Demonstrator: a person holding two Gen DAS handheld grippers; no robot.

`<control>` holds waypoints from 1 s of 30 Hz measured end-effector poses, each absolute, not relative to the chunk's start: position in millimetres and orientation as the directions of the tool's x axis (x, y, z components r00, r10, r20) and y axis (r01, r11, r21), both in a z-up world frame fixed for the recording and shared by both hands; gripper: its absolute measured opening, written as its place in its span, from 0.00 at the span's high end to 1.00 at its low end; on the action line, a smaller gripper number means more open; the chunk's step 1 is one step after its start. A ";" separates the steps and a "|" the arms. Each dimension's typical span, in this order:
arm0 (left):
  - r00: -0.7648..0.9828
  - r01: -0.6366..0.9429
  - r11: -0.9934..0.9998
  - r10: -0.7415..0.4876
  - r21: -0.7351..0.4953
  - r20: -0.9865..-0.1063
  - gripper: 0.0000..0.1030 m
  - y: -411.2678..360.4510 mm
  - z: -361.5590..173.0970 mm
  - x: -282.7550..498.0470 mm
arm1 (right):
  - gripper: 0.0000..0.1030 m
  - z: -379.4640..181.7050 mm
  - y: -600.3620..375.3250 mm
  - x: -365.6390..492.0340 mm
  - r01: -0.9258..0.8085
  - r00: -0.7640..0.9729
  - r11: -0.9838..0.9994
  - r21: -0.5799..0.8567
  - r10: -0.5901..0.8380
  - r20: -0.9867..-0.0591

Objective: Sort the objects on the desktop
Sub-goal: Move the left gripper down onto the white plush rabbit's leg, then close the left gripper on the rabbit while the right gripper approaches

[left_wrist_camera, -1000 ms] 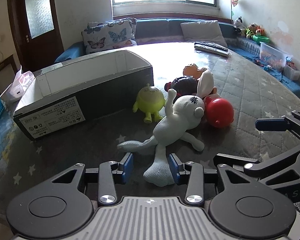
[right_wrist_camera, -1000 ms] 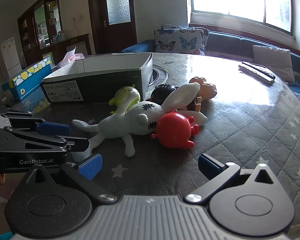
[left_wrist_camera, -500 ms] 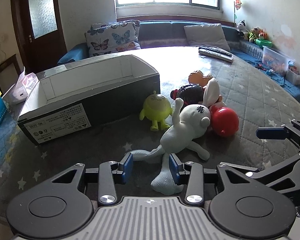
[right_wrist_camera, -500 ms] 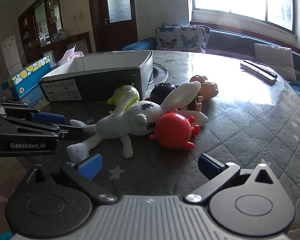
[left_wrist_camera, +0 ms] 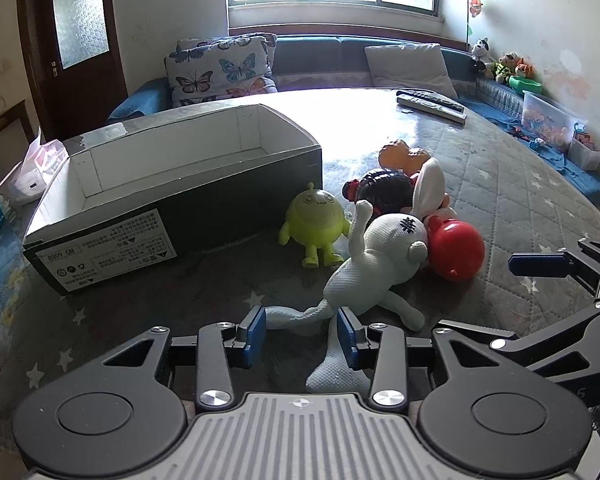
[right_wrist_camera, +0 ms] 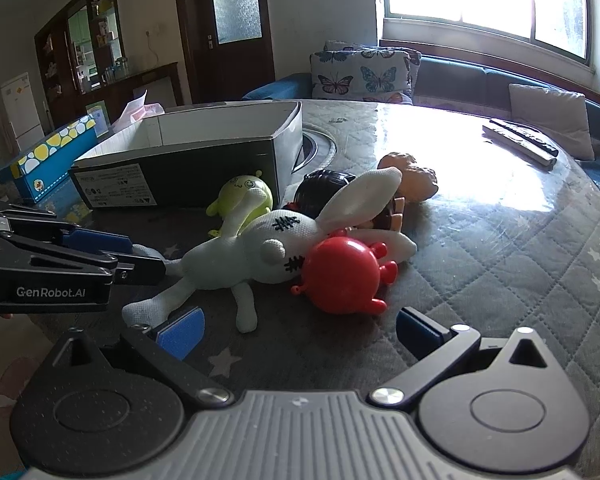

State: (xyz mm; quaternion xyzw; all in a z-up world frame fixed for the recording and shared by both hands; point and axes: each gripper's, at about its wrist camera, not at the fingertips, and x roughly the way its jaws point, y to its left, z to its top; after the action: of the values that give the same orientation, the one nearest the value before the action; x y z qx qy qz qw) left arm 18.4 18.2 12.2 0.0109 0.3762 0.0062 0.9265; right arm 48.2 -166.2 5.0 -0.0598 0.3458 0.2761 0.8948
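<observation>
A white plush rabbit lies on the quilted table, head against a red round toy. A green round figure, a black toy and an orange toy lie beside it. My left gripper is open, its blue pads on either side of the rabbit's legs. From the right wrist view the rabbit and red toy lie ahead of my open, empty right gripper. An open, empty box stands left of the toys.
Remote controls lie at the table's far side. A blue spotted box and a tissue pack sit at the left edge. A sofa with cushions runs behind the table.
My left gripper has pulled back slightly, so the rabbit's legs now sit between its pads near the tips. The jaw gap is unchanged. The right gripper stays still.
</observation>
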 end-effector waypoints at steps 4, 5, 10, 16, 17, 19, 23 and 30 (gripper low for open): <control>0.717 0.008 1.000 0.013 0.026 -0.697 0.60 19.9 13.1 21.4 | 0.00 6.9 -165.8 52.5 -0.534 0.611 0.841 0.083 0.452 -0.650; 0.716 0.012 1.000 0.010 0.026 -0.698 0.60 20.1 13.0 22.1 | 0.00 7.4 -165.6 53.8 -0.534 0.611 0.841 0.083 0.452 -0.650; 0.711 0.033 0.999 -0.007 0.023 -0.704 0.60 20.9 12.6 25.2 | 0.00 9.8 -164.7 60.5 -0.533 0.614 0.843 0.079 0.449 -0.649; 0.713 0.050 0.999 -0.025 0.015 -0.700 0.60 22.2 15.0 27.5 | 0.01 10.5 -165.0 70.3 -0.522 0.617 0.850 0.076 0.437 -0.655; 0.715 0.054 0.998 -0.028 0.016 -0.699 0.60 21.7 15.7 28.0 | 0.02 10.5 -165.2 71.5 -0.521 0.616 0.850 0.078 0.437 -0.655; 0.719 0.068 0.997 -0.036 0.018 -0.694 0.60 19.9 16.8 29.3 | 0.03 10.7 -165.5 73.8 -0.519 0.615 0.851 0.082 0.438 -0.656; 0.716 0.095 0.995 -0.046 0.032 -0.697 0.60 15.6 15.0 34.1 | 0.06 11.1 -165.8 77.6 -0.517 0.613 0.852 0.085 0.438 -0.658; 0.701 0.130 0.991 -0.064 0.039 -0.710 0.60 16.6 7.6 41.4 | 0.10 18.4 -163.9 85.6 -0.529 0.608 0.843 0.103 0.460 -0.647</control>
State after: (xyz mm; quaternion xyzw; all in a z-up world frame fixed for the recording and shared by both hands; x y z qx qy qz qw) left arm 41.4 16.6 7.6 0.0430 0.3829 -0.0528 0.9213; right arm 85.6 -163.9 18.4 -0.0494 0.3460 0.2762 0.8953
